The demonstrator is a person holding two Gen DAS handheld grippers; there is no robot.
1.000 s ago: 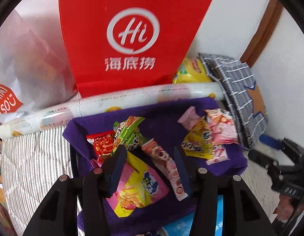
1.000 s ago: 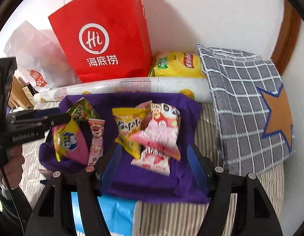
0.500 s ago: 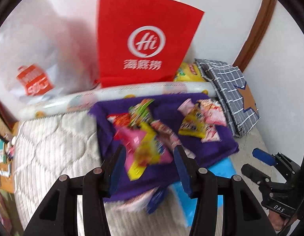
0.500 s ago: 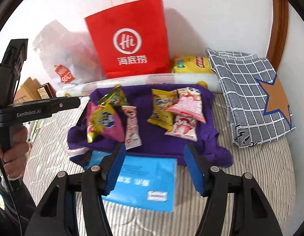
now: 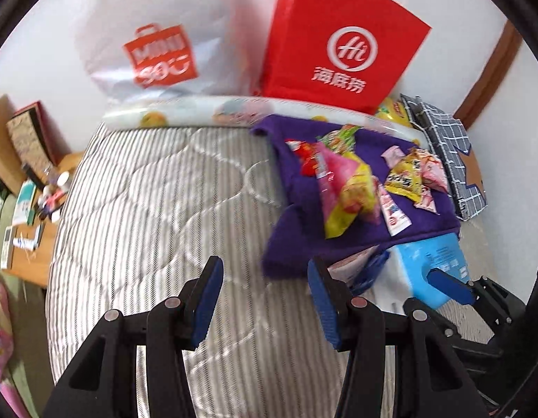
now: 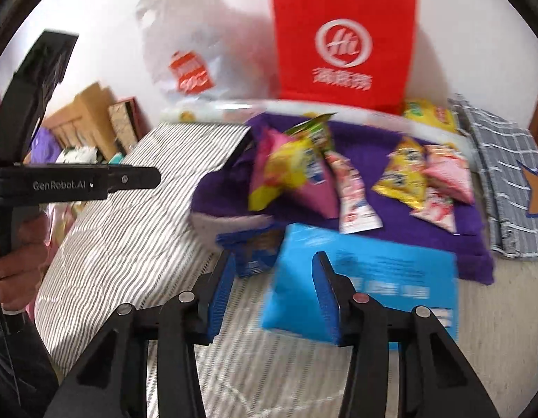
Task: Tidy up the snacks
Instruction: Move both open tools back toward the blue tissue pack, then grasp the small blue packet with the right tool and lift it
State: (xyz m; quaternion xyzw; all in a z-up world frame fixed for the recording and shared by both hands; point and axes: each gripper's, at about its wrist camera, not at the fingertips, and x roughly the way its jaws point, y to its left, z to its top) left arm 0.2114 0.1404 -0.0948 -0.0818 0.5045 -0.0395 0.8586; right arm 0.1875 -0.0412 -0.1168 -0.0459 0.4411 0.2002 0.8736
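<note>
Several snack packets lie on a purple cloth (image 5: 359, 240) (image 6: 391, 233) on a striped mattress: a pink and yellow bag (image 5: 342, 191) (image 6: 290, 174), a pink stick pack (image 6: 352, 195), a yellow packet (image 6: 405, 177) and pink packets (image 6: 446, 174). A blue packet (image 6: 373, 278) and a small dark blue packet (image 6: 251, 247) lie in front of the cloth. My left gripper (image 5: 265, 299) is open and empty over the bare mattress, left of the cloth. My right gripper (image 6: 272, 296) is open and empty, just short of the blue packets.
A red paper bag (image 5: 338, 45), a white plastic bag (image 5: 157, 41) and a rolled sheet (image 5: 206, 115) stand along the back wall. A checked cloth (image 6: 506, 181) lies at the right. Boxes and clutter (image 5: 28, 174) sit beyond the mattress's left edge.
Both grippers have pulled back from the snack cloth and swung left. The left one now looks over bare mattress. Both stay open.
</note>
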